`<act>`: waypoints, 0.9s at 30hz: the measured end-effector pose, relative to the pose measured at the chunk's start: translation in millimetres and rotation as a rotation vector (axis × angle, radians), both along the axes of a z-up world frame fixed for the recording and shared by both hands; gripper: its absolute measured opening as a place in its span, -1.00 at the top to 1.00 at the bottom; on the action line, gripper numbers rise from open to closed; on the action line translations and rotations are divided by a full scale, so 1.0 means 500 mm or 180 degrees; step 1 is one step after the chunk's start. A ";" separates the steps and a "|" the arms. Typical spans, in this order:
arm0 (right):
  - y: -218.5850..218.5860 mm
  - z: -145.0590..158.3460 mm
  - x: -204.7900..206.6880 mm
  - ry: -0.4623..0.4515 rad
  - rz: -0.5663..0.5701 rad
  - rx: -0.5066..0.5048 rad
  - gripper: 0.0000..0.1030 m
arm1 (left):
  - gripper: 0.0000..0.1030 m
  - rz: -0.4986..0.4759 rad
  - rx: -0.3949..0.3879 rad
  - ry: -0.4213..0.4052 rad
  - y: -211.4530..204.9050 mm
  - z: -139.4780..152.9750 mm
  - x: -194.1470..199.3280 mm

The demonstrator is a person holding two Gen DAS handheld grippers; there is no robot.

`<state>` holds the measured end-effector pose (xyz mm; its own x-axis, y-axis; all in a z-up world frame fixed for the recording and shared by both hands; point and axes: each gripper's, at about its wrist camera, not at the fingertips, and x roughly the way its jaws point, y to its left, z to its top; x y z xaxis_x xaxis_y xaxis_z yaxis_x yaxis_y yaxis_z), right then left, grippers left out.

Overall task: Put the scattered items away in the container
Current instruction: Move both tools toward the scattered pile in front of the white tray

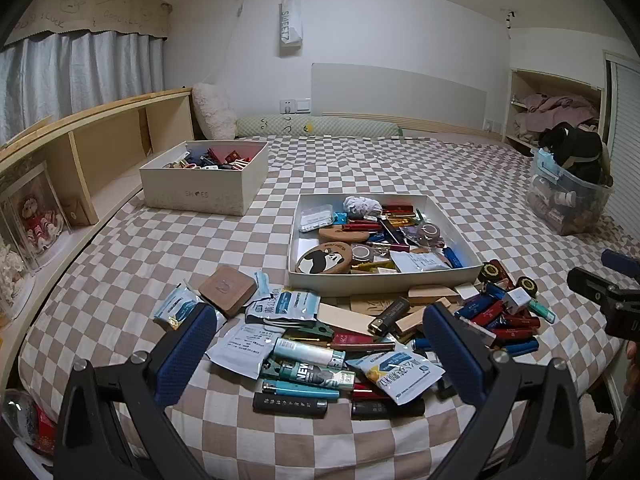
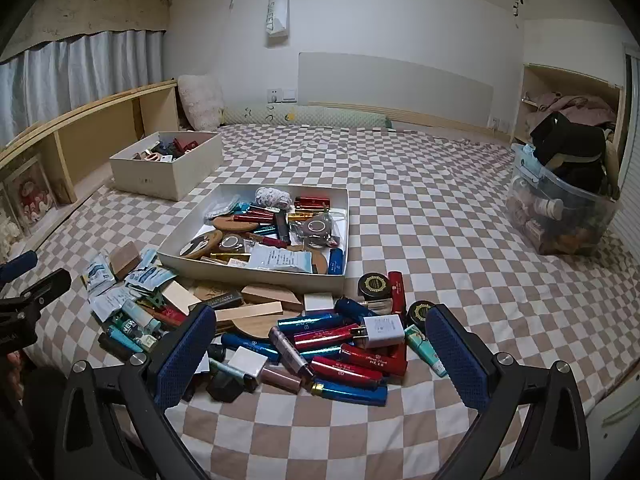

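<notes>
Both your claws hang spread wide and empty, left gripper (image 1: 320, 332) and right gripper (image 2: 320, 332) over the scattered pile (image 2: 320, 336) just in front of the shallow tray (image 2: 256, 274). The items overlap, so you risk pinching several together or knocking smooth tubes off the bed edge.

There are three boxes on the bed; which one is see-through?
The clear plastic bin at the far right, with a dark bag on top. The shallow white tray and the deeper shoe box are opaque cardboard.
</notes>
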<state>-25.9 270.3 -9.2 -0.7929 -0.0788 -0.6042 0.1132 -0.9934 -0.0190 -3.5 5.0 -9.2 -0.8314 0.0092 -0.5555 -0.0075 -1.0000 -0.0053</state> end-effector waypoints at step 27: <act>-0.005 -0.006 -0.002 -0.0034 -0.0006 0.0040 -1.00 | -1.00 0.0017 -0.0017 -0.0032 -0.001 -0.010 -0.001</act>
